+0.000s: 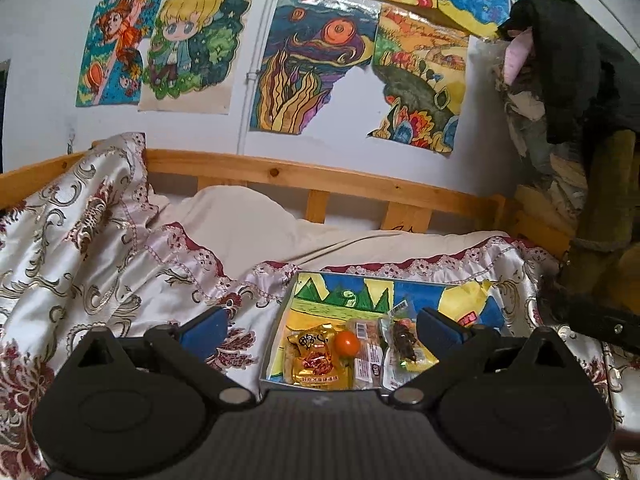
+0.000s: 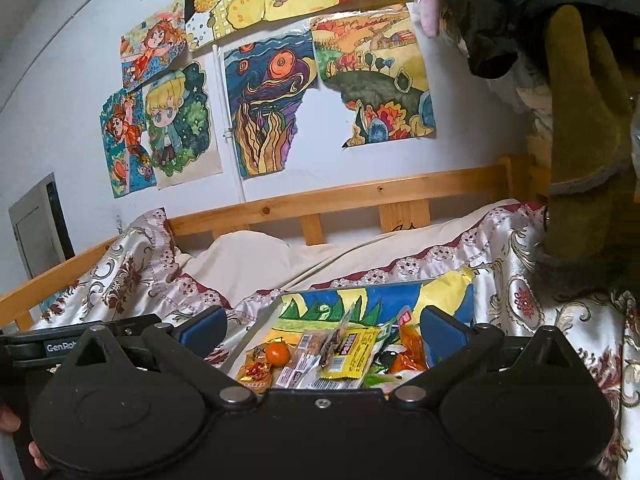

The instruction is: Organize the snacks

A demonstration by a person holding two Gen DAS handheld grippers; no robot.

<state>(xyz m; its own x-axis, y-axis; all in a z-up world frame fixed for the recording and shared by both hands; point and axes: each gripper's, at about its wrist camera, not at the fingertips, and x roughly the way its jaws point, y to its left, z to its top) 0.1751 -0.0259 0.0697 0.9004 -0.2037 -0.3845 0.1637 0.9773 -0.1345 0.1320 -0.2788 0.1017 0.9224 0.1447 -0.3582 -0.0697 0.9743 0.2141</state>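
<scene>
A shallow box [image 1: 276, 322] lined with a colourful drawing lies on the bed and holds several snacks: a gold packet [image 1: 314, 356], a small orange fruit [image 1: 346, 343], a clear wrapped bar [image 1: 366, 354] and a yellow-green packet [image 1: 408, 346]. My left gripper [image 1: 320, 330] is open and empty, hovering just in front of the box. In the right wrist view the box [image 2: 256, 334] shows the gold packet [image 2: 256, 370], the orange fruit [image 2: 278, 353], a yellow packet [image 2: 352, 354] and an orange wrapper [image 2: 410, 350]. My right gripper [image 2: 324, 330] is open and empty above the box's near edge.
The box sits on a patterned satin bedspread [image 1: 80, 248] with a white pillow [image 1: 240, 220] behind it. A wooden bed rail [image 1: 320, 178] runs along a wall covered in drawings. Dark clothes [image 1: 580, 80] hang at the right. The other gripper's body [image 2: 60, 346] shows at the left.
</scene>
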